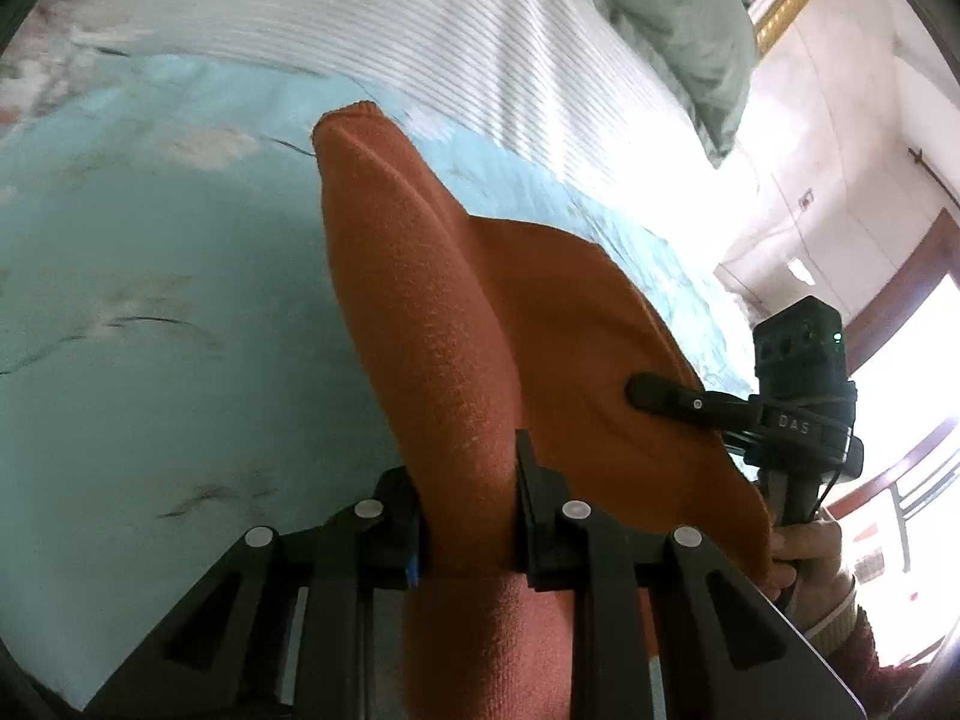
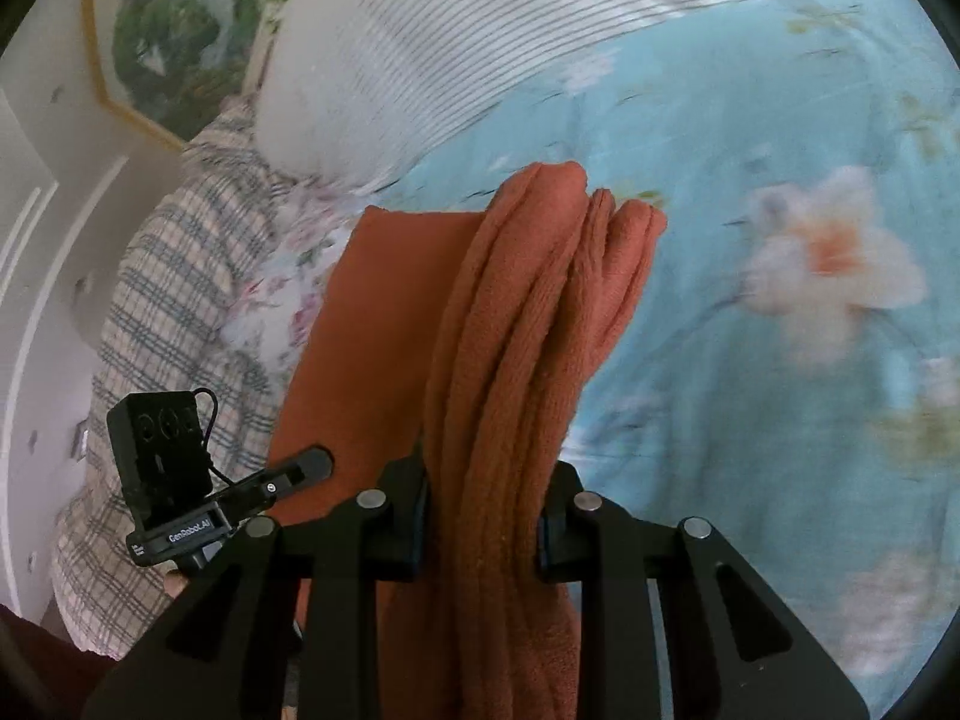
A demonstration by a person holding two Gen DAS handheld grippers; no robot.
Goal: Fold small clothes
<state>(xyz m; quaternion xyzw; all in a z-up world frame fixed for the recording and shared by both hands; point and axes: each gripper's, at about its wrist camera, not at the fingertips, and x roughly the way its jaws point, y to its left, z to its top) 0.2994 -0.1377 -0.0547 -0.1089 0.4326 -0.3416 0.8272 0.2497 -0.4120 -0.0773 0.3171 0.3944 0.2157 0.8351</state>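
Note:
A rust-orange knit garment (image 1: 420,300) hangs bunched lengthwise over the light blue floral bedspread (image 1: 150,300). My left gripper (image 1: 468,480) is shut on one gathered end, and the cloth runs up between its pads. In the same view, a black finger (image 1: 666,399) of my right gripper presses into the garment's right side. In the right wrist view the garment (image 2: 540,300) shows as several thick folds, with my right gripper (image 2: 486,498) shut on them. The flat orange part spreads left toward a finger (image 2: 300,468) of the left gripper.
A white striped quilt (image 1: 420,12) lies across the far side of the bed, with a green pillow (image 1: 672,18) behind it. A plaid pillow (image 2: 168,300) and a framed picture (image 2: 168,30) are at the left. A person's hand (image 1: 804,546) holds the right gripper's handle.

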